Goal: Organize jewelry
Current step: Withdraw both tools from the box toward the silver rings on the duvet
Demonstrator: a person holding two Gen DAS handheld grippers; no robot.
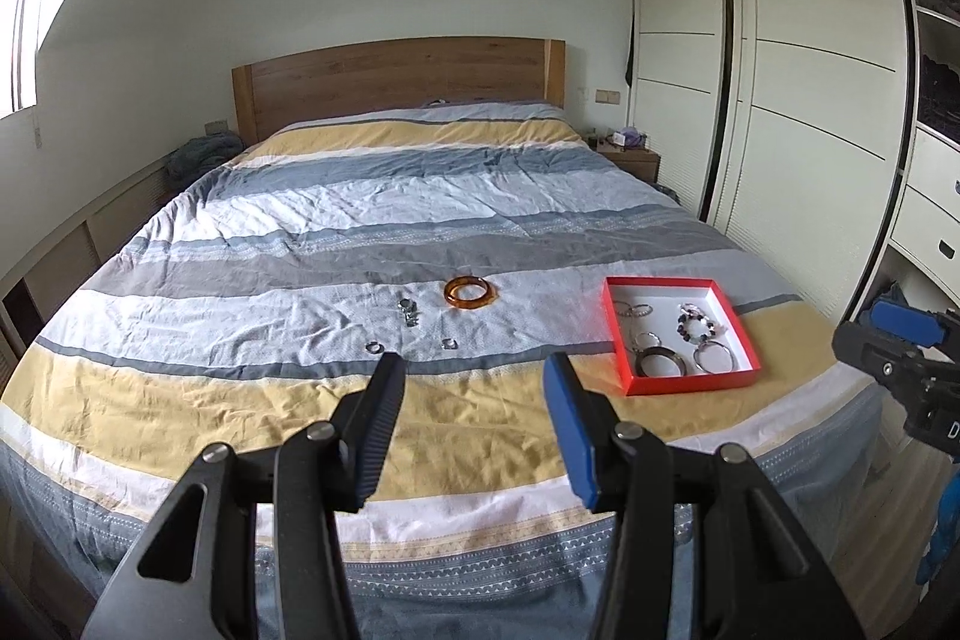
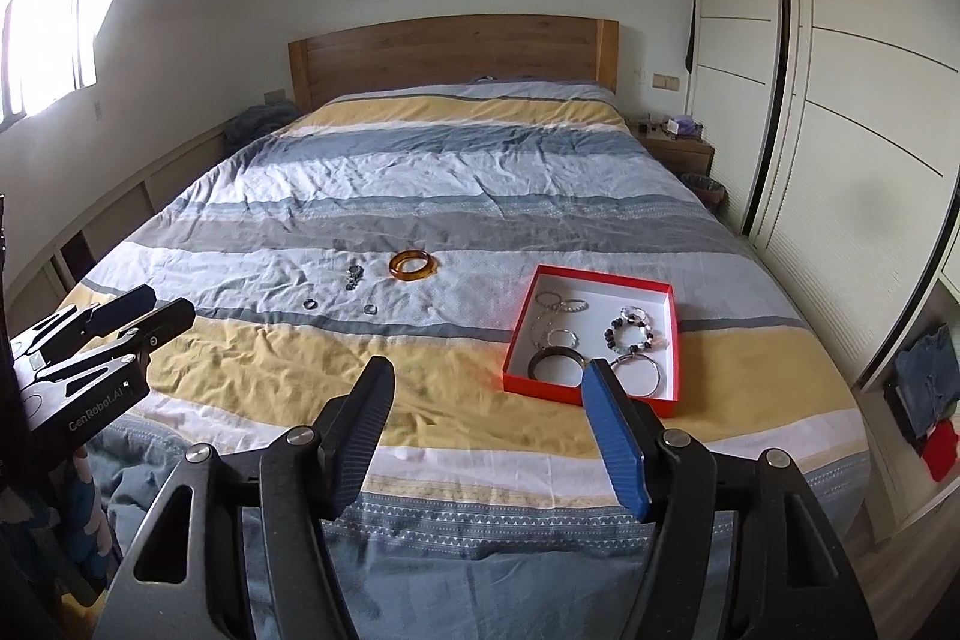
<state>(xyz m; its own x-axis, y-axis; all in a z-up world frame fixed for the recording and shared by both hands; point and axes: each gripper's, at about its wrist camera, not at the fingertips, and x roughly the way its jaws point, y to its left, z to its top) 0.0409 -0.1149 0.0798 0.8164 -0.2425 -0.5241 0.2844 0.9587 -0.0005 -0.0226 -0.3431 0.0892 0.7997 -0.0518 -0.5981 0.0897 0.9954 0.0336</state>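
While both grippers hang back over the foot of the striped blue, yellow and white bedspread (image 1: 252, 388), nothing is held. The left gripper (image 1: 474, 376) has its fingers spread wide and empty; same for the right gripper (image 2: 486, 379).

The loose pieces lie ahead of the left gripper: a translucent amber bangle (image 1: 470, 292) flat on the cover, a small silver cluster (image 1: 409, 311) just left of it, and two small rings (image 1: 374, 347) (image 1: 449, 343) nearer the fingers. The shallow red tray with white lining (image 1: 618, 334) sits well to their right, already holding several bracelets and hoops.

Judgement: the left gripper is nearer the loose pieces, the right nearer the tray. The bangle lies flat, so a rim pinch from above looks needed.
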